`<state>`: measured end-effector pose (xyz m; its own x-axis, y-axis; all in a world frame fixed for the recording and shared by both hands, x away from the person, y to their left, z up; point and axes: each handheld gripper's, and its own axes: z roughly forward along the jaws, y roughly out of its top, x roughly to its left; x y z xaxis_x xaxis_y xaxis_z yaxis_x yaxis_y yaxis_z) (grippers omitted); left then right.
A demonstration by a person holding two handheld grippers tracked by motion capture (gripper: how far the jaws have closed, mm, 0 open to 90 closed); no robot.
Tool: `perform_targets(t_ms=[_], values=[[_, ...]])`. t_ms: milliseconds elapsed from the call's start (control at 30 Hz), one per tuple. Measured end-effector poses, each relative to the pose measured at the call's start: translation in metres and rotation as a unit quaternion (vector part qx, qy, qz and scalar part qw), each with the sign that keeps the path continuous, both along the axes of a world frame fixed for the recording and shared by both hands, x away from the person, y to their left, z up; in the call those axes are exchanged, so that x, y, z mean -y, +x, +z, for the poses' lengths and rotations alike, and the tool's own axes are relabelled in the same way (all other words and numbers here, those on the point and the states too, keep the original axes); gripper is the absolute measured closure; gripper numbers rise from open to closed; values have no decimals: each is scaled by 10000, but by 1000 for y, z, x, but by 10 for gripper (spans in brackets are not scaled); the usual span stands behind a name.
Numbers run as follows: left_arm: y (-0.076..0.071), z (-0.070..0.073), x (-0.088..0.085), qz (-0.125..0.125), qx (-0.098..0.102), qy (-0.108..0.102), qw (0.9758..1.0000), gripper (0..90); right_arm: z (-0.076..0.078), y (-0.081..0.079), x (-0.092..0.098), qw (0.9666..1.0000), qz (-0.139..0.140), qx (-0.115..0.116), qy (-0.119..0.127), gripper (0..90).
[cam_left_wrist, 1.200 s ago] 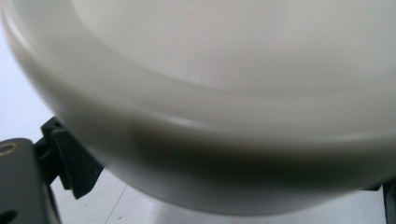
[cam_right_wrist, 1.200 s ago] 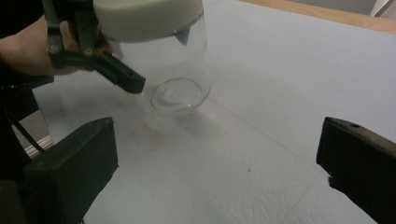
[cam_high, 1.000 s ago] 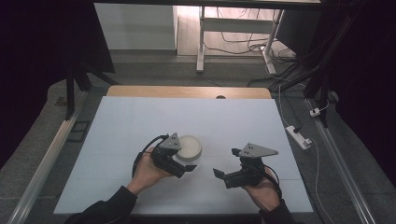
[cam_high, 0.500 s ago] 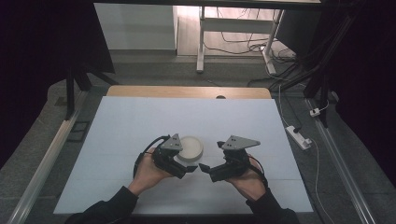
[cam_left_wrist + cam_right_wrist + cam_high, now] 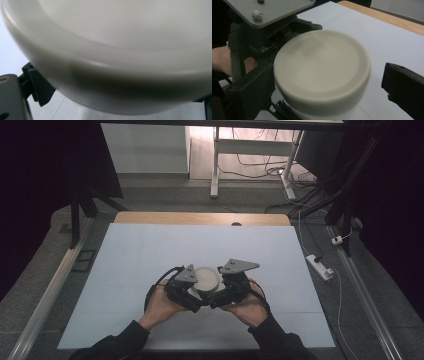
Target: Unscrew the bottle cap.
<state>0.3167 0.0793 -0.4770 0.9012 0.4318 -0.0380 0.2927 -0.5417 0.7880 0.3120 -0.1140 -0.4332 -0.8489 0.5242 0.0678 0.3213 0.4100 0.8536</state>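
Cream-white round lidded jar point(image 5: 206, 278) sits on the pale blue bench point(image 5: 130, 260), near its front edge, between the two tools. Left tool point(image 5: 192, 295) looks clamped on the jar's lower body, though its own view is too close and blurred to be sure. Right tool point(image 5: 220, 296) has jaws apart, one each side of the lid point(image 5: 322, 66), not touching.

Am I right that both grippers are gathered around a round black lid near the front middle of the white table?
Not quite: the lid is cream-white, not black, as the right gripper view shows clearly. The rest holds: the left gripper and right gripper sit on either side of it, near the front middle of the white table in the high view.
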Motion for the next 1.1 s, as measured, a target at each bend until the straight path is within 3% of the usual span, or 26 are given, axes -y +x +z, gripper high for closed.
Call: perform_targets(t_ms=[400,700,800,833,867,1000,1100], values=[[1,1,-1,-97,-68,-52,9999,77,-3,-2,-11,9996,36,283,-24,65],[2,3,-3,-315,-59,-19,9995,77,-1,7,-3,9986,511,95,117,71],[2,3,-3,-466,-78,10,9989,77,-1,13,1,9955,937,47,117,71],[2,3,-3,-466,-78,10,9989,77,-1,13,1,9955,937,47,117,71],[3,3,-3,-575,-90,28,9983,77,-1,17,4,9929,1181,23,122,71],[3,2,-2,-724,-133,10,9973,77,-2,25,8,9860,1657,-36,166,71],[3,2,-2,-856,-169,-21,9962,77,-3,31,11,9788,2034,-104,229,70]])
